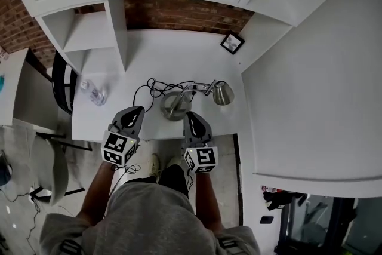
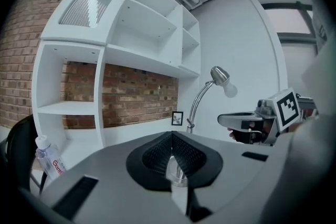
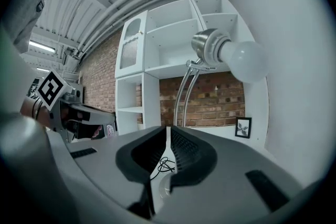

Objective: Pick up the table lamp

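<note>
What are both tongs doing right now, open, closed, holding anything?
Left tongs: closed, holding nothing.
Right tongs: closed, holding nothing; the table lamp is not yet gripped.

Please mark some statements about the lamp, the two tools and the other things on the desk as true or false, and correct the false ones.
1. The table lamp stands on the white desk. True.
2. The right tool grips the lamp's neck. False: its jaws are together on nothing, and the lamp is in front of it.
3. A plastic bottle is on the desk, to the left of the lamp. True.
4. The picture frame stands on an upper shelf. False: it stands on the desk, in the back right corner.
5. The left tool has its jaws wide apart. False: they are together and hold nothing.
</note>
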Action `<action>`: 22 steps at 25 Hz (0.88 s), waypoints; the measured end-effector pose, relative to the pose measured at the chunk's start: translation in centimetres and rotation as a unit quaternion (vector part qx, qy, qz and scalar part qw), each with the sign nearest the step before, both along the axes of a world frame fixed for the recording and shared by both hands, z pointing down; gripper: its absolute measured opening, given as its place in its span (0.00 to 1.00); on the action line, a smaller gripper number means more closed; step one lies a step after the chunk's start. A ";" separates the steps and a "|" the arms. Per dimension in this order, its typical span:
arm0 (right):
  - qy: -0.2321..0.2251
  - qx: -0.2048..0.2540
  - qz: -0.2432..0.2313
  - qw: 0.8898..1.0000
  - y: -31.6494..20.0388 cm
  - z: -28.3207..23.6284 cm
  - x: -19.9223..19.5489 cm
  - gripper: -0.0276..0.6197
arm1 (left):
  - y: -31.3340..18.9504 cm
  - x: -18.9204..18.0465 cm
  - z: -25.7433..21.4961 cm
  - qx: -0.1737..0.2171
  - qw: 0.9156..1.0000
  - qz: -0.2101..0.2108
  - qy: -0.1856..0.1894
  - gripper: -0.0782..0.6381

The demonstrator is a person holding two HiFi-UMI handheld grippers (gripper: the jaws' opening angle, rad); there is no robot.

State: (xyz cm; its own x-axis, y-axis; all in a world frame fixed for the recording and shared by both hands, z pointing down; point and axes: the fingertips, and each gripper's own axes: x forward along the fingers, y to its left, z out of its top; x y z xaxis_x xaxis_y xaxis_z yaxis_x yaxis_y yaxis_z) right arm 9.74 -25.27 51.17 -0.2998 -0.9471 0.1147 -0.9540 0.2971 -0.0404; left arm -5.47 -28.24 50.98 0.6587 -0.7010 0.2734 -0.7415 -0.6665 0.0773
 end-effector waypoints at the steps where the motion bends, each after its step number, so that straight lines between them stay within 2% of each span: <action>1: 0.002 -0.005 0.001 1.000 -0.1 0.4 0.0 0.08 | 0.0 -0.1 0.2 -0.005 1.000 0.001 -0.001 0.12; 6: 0.014 -0.013 0.010 1.000 -1.7 1.6 0.1 0.08 | -0.4 -0.7 0.9 -0.010 1.000 -0.001 -0.009 0.12; 13: 0.027 -0.031 -0.004 0.999 -3.6 3.4 0.1 0.10 | -0.7 -2.2 2.1 -0.023 0.999 -0.031 -0.005 0.11; 15: 0.028 -0.034 -0.011 0.999 -4.0 3.9 -0.2 0.21 | -0.8 -2.5 2.5 -0.026 0.999 -0.035 -0.006 0.11; 22: 0.027 -0.035 -0.012 0.999 -5.1 5.2 -0.5 0.32 | -1.4 -2.3 3.5 -0.033 0.999 -0.040 -0.007 0.11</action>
